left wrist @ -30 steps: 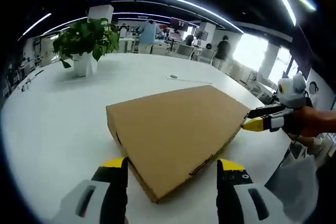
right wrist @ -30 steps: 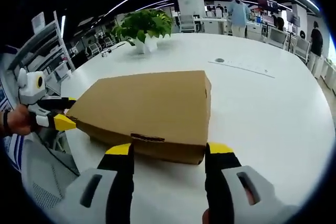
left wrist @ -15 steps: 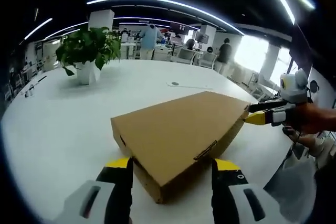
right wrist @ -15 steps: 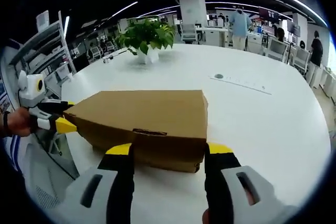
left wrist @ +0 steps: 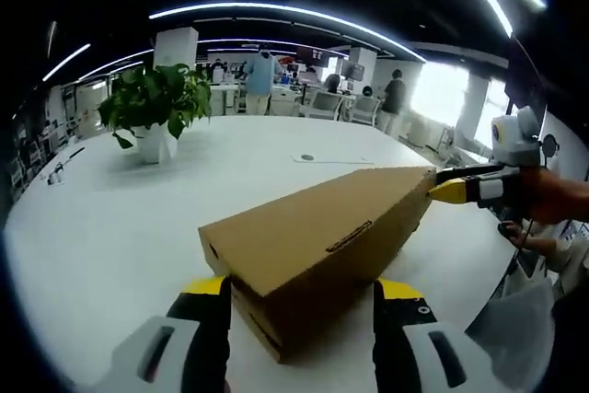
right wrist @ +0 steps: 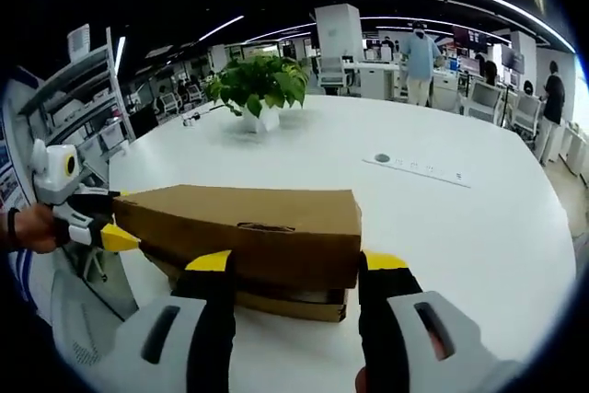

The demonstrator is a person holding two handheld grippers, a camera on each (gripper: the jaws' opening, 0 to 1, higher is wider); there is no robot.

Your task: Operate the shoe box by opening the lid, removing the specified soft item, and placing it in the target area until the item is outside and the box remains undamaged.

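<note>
Shoe box point(left wrist: 313, 260) point(right wrist: 244, 232) of brown cardboard, lying near the edge of a white table point(left wrist: 110, 218) point(right wrist: 442, 218); its lid point(left wrist: 322, 227) point(right wrist: 248, 213) is raised at the near side, a dark gap showing above the base. Left gripper point(left wrist: 299, 294) point(right wrist: 110, 227): jaws apart, straddling one corner of the box, nothing grasped. Right gripper point(right wrist: 294, 269) point(left wrist: 442, 192): jaws apart, flanking the lid's front edge; its yellow tip meets the lid's far corner in the left gripper view. Beyond the box the table is open up to a potted plant point(left wrist: 156, 108) point(right wrist: 258, 89), well apart.
</note>
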